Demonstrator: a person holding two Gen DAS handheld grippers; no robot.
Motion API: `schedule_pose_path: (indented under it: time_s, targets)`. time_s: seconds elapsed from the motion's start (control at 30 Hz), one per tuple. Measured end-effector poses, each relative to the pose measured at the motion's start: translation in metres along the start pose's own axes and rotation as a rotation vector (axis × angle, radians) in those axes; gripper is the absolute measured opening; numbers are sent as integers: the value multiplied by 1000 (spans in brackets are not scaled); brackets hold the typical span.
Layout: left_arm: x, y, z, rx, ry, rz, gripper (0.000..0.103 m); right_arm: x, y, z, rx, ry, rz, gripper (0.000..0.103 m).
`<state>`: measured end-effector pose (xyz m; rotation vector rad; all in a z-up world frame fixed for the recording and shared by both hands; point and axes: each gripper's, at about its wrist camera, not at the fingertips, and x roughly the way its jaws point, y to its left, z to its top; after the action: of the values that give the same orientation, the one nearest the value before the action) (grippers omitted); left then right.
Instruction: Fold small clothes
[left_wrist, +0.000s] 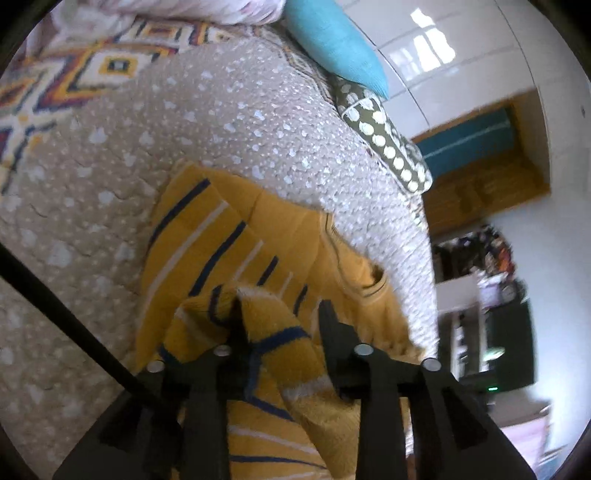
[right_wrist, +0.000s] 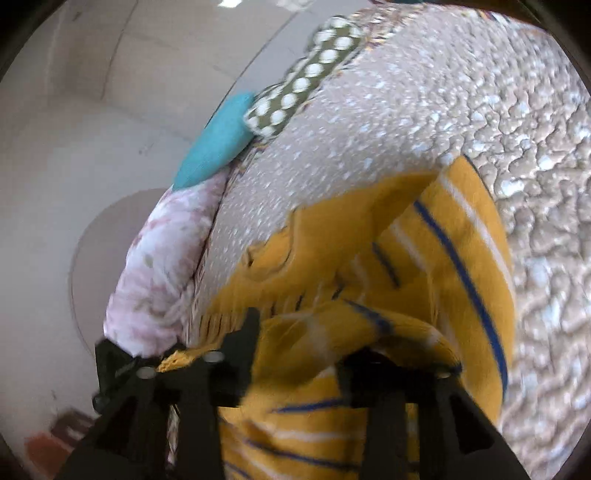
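Note:
A mustard-yellow small garment (left_wrist: 236, 236) with navy and white stripes lies on the beige speckled quilt (left_wrist: 207, 122). In the left wrist view a raised fold of it stands between the fingers of my left gripper (left_wrist: 284, 325). The jaws stand apart, and the fold leans on the left finger (left_wrist: 240, 328). In the right wrist view the same garment (right_wrist: 369, 236) shows its collar at the left. My right gripper (right_wrist: 299, 350) has wide jaws with a bunch of the cloth between them. The cloth drapes over and hides its right fingertip; the left finger (right_wrist: 249, 332) shows bare.
A teal pillow (left_wrist: 332, 40), an olive cushion with white dots (left_wrist: 384, 136) and a pink floral pillow (right_wrist: 162, 258) line the bed's edge. A patterned blanket (left_wrist: 74, 74) lies beyond the quilt. A dark rod (left_wrist: 66, 317) crosses the lower left. Shelves and clutter (left_wrist: 487, 302) stand past the bed.

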<state>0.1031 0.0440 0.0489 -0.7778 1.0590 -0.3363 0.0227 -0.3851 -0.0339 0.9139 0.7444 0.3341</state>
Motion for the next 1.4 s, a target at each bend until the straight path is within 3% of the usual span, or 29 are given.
schedule_pose_path:
  time_s: [0.07, 0.17, 0.2, 0.23, 0.4, 0.57, 0.73, 0.8, 0.9, 0.93, 1.03, 1.1, 1.2, 1.23, 1.27, 1.3, 1.37, 1.4]
  targets:
    - [5, 6, 8, -50, 11, -51, 36, 10, -10, 12, 56, -3, 8, 51]
    - [6, 19, 17, -143, 0, -167, 58, 18, -21, 24, 136, -11, 53, 57]
    - [3, 22, 20, -169, -22, -183, 69, 20, -25, 27, 164, -15, 79, 58]
    - [-1, 26, 23, -192, -50, -191, 74, 21, -30, 29, 193, -19, 104, 58]
    - [-18, 39, 40, -245, -113, -179, 76, 23, -38, 39, 259, -34, 162, 62]
    - [-33, 33, 28, -107, -98, -50, 77, 21, -41, 44, 304, -51, 194, 69]
    - [-50, 22, -2, 115, -88, 87, 77, 7, -42, 48, 354, -83, 229, 79]
    - [-56, 16, -20, 243, -93, 181, 77, 1, -42, 47, 374, -83, 253, 82]
    - [-55, 18, -38, 345, -74, 285, 77, -15, -39, 46, 356, -113, 233, 87]
    - [-51, 21, -42, 372, -65, 350, 77, -19, -38, 46, 348, -116, 231, 88]
    - [-44, 34, -39, 372, -78, 459, 76, -39, -30, 42, 269, -122, 158, 88]
    - [-47, 48, -31, 369, -96, 504, 67, -52, -18, 29, 141, -83, 63, 88]
    - [-54, 63, -26, 360, -99, 504, 62, -64, -10, -3, -33, -13, -71, 87]
    - [-57, 67, -26, 355, -107, 540, 44, -64, -10, -14, -75, 5, -118, 82]
    - [-59, 70, -27, 364, -126, 642, 35, -65, -10, -27, -127, 27, -177, 70]
    - [-60, 74, -27, 382, -133, 717, 28, -65, -11, -41, -185, 53, -241, 64]
    - [-67, 83, -24, 368, -135, 760, 28, -61, -19, -66, -267, 115, -372, 51]
    - [-75, 88, -23, 335, -138, 758, 28, -63, -22, -71, -285, 111, -407, 50]
